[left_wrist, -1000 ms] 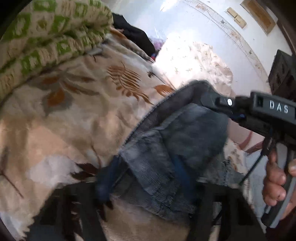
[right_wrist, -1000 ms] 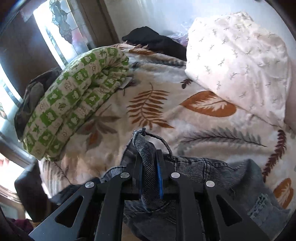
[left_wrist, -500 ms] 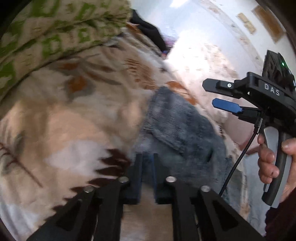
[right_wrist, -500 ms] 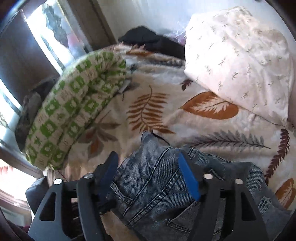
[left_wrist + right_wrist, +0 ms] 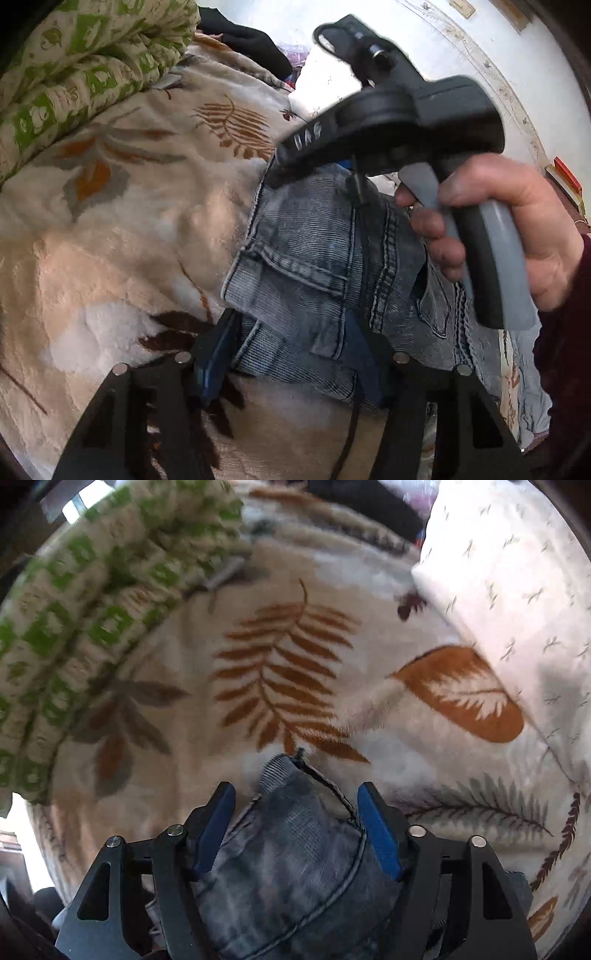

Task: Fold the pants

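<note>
Folded grey-blue denim pants [image 5: 314, 266] lie on a cream leaf-print blanket [image 5: 122, 221]. My left gripper [image 5: 291, 354] is open, its blue-padded fingers either side of the near edge of the pants. My right gripper [image 5: 297, 823] is open too, its fingers astride the far corner of the pants [image 5: 291, 853], pads apart from the cloth. In the left wrist view the right gripper's black body [image 5: 391, 125] and the hand on its grey handle [image 5: 491, 236] hang over the pants.
A rolled green-and-white patterned quilt [image 5: 74, 66] lies along the left; it also shows in the right wrist view [image 5: 92, 602]. A white printed pillow [image 5: 517, 583] sits at the right. Dark clothes [image 5: 247, 40] lie at the back near a white wall.
My left gripper went from shut to open around the pants' near edge. My right gripper let go of the denim earlier, stays open, and has moved down over the far corner.
</note>
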### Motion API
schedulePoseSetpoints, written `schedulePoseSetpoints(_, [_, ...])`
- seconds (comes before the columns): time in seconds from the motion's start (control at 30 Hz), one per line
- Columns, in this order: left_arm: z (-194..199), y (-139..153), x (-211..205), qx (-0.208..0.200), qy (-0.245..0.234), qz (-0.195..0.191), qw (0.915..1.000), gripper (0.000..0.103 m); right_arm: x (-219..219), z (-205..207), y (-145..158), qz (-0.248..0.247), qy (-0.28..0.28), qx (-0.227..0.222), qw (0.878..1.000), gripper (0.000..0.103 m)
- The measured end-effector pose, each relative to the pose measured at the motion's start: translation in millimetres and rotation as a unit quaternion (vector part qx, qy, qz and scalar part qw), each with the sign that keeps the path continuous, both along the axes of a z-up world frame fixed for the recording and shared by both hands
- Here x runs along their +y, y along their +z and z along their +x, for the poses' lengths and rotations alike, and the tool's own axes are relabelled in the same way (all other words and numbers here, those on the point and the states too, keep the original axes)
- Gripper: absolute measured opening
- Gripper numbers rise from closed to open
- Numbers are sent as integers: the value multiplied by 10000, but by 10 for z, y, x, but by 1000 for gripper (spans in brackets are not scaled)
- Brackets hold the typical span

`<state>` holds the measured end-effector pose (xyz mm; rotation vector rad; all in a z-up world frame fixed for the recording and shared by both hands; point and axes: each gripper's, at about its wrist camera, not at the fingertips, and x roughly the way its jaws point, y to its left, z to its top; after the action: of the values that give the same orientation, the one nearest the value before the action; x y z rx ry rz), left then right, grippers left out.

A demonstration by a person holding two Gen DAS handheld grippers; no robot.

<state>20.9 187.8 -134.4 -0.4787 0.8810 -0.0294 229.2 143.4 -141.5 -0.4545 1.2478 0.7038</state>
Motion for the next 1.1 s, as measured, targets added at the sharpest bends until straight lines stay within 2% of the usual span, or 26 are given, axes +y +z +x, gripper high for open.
schedulePoseSetpoints(0.03, [17,-18,1,31,-39,-25,10000,52,-8,-4,-35,-95,-14,-70,9999,27])
schedulePoseSetpoints(0.07, [32,-39,10,39,-95,-176,9998,39,-32,-8,-42,-58,-50,-57,10000,22])
schedulePoseSetpoints(0.1, [36,-58,30,57,-152,-416,9990,36,-63,-21,-18,23,-87,-33,10000,15])
schedulePoseSetpoints(0.13, [31,-64,47,53,-154,-546,9984,33,-87,-42,19,43,-123,-106,9999,15])
schedulePoseSetpoints(0.33, [-27,-28,32,-115,-273,-673,9973,24,-371,-317,441,396,-265,-725,9962,11])
schedulePoseSetpoints(0.43, [-84,44,-71,-289,-406,-636,9967,22,-598,-463,651,641,-451,-974,9922,11])
schedulePoseSetpoints(0.67, [-161,386,-563,-855,-981,-295,9911,22,-1272,-772,1038,1103,-948,-1416,9792,10])
schedulePoseSetpoints(0.8, [-261,663,-996,-1300,-1461,-155,9806,22,-1912,-921,1216,1539,-1455,-1604,9641,9])
schedulePoseSetpoints(0.9, [-257,776,-1374,-1513,-1883,-209,9702,22,-2510,-983,1312,1828,-1940,-1690,9489,9])
schedulePoseSetpoints(1.0, [-189,774,-1813,-1484,-2387,-183,9595,22,-3108,-969,1277,2072,-2453,-1669,9322,9])
schedulePoseSetpoints(1.1, [-121,662,-2182,-1326,-2790,-218,9508,22,-3650,-882,1067,2357,-2922,-1457,9153,10])
